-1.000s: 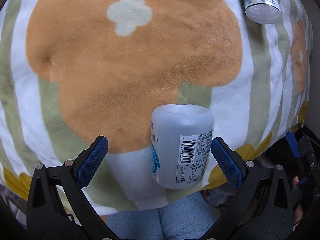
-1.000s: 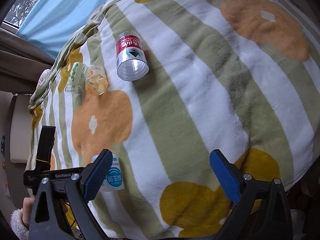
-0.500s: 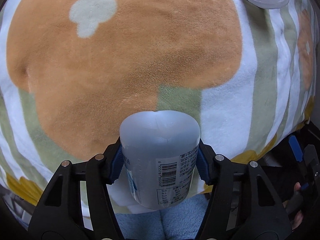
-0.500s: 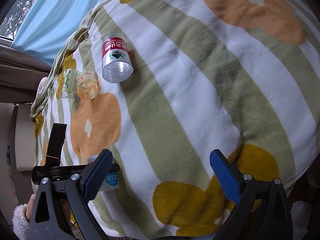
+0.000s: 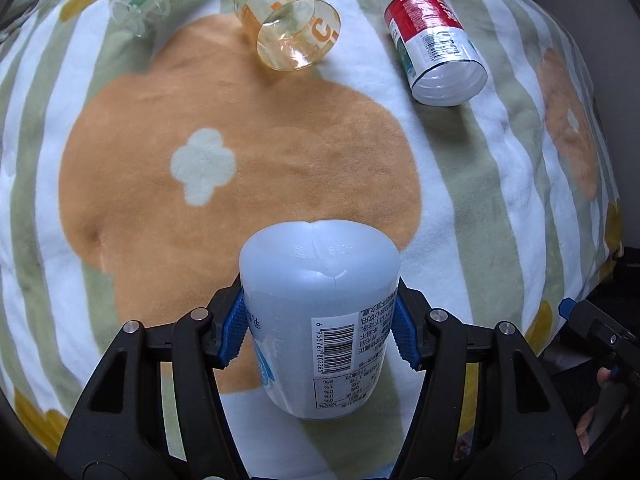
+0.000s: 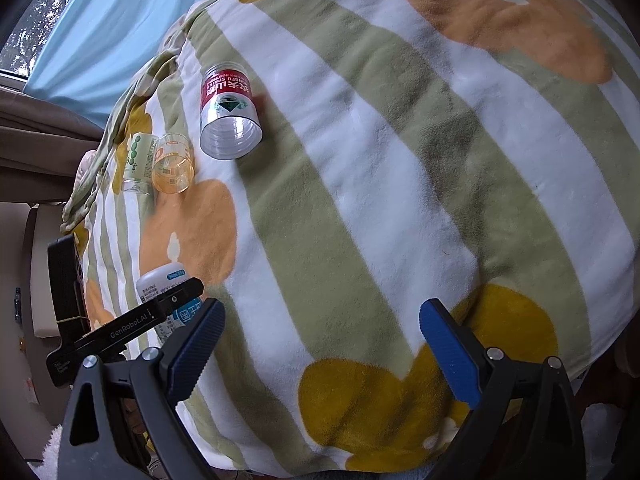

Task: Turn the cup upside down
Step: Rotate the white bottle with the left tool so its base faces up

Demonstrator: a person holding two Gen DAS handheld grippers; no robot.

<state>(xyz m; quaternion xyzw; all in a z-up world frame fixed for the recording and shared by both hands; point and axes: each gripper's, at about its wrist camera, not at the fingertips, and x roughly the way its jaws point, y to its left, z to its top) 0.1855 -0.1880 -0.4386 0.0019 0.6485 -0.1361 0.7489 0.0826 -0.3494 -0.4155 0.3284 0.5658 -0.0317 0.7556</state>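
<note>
In the lower centre of the left wrist view, the left gripper (image 5: 320, 330) pinches the translucent white plastic cup with a barcode label (image 5: 320, 312) between its blue pads, closed base facing away (its mouth is hidden below). The right gripper (image 6: 320, 344) hangs with fingers spread wide above the striped, flower-patterned fleece blanket (image 6: 400, 160). Near the top of the left view a red-labelled clear plastic cup (image 5: 434, 62) and an orange-printed clear cup (image 5: 292, 38) lie on their sides.

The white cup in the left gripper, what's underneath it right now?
Under the white cup, gripped between the left gripper jaws, lies the striped floral blanket. Its closed base faces the camera; the patch directly beneath is covered.
</note>
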